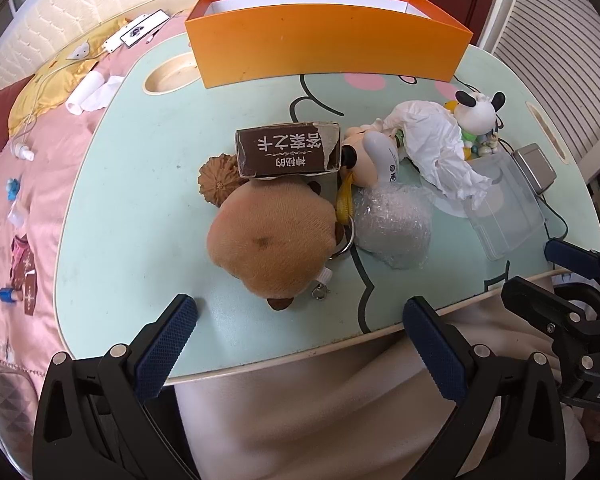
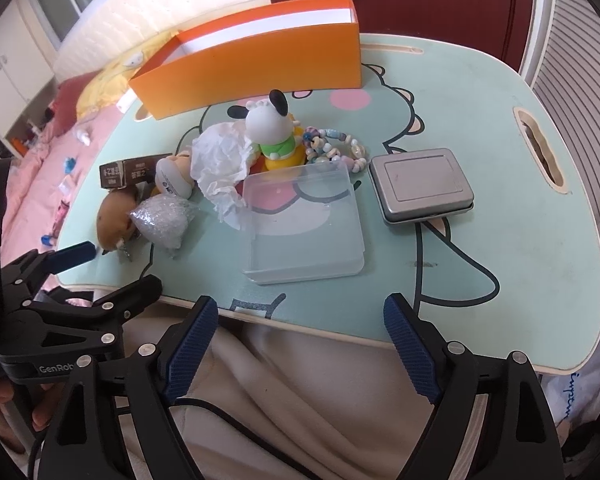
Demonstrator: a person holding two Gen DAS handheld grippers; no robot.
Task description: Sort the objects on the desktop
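Box (image 2: 256,56) behind toys (image 2: 272,132), tin (image 2: 422,184) right of tray (image 2: 304,232)

A pink bedspread (image 1: 40,184) strewn with a tissue roll (image 1: 85,91), beside a quilted white mattress (image 1: 80,8).

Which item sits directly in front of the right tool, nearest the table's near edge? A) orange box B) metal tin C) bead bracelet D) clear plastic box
D: in the right wrist view the clear plastic box lies nearest the near edge, ahead of the open right tool; the metal tin sits further back and right.
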